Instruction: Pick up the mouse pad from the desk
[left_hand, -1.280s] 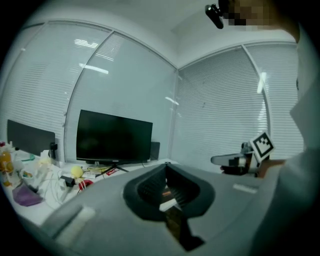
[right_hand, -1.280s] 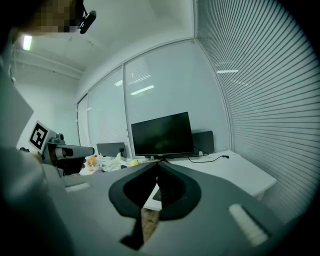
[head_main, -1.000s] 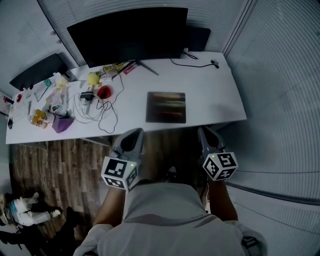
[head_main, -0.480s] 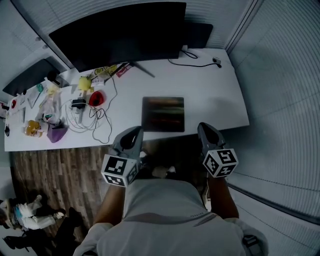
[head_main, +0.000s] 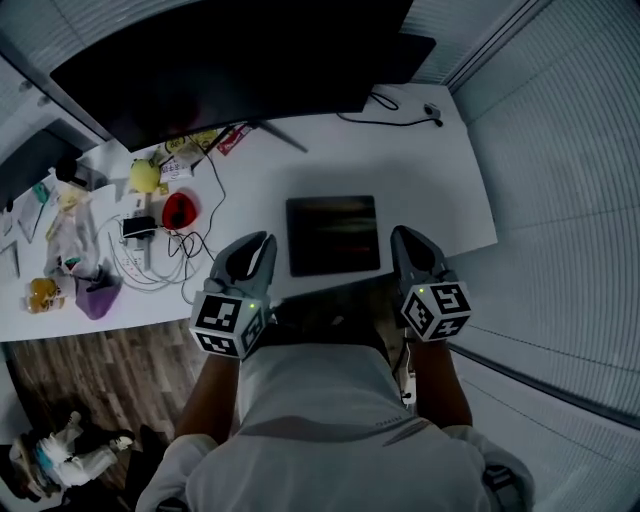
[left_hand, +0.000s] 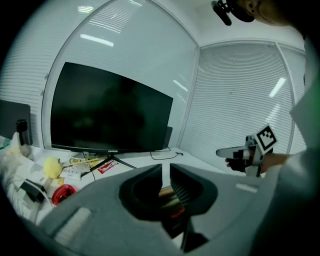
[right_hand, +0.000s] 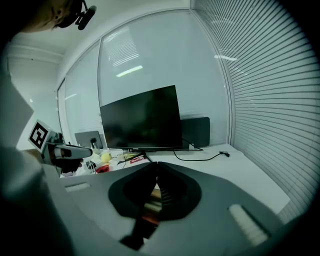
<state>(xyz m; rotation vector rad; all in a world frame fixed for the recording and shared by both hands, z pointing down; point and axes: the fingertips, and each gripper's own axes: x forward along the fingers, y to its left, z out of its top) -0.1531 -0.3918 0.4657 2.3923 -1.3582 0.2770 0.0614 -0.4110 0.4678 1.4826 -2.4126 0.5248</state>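
So we haven't lifted the mouse pad (head_main: 332, 234) off the desk (head_main: 430, 170) yet. The left gripper (head_main: 262, 243) is opening its jaws on nothing, and the right gripper (head_main: 404, 236) is clenched empty.

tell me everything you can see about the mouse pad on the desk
The mouse pad is a thin, dark, nearly square sheet with faint coloured streaks across its top; its material cannot be told. It lies flat and square-on on the white desk, near the front edge, in front of the monitor. Nothing rests on it; only the desk touches it.
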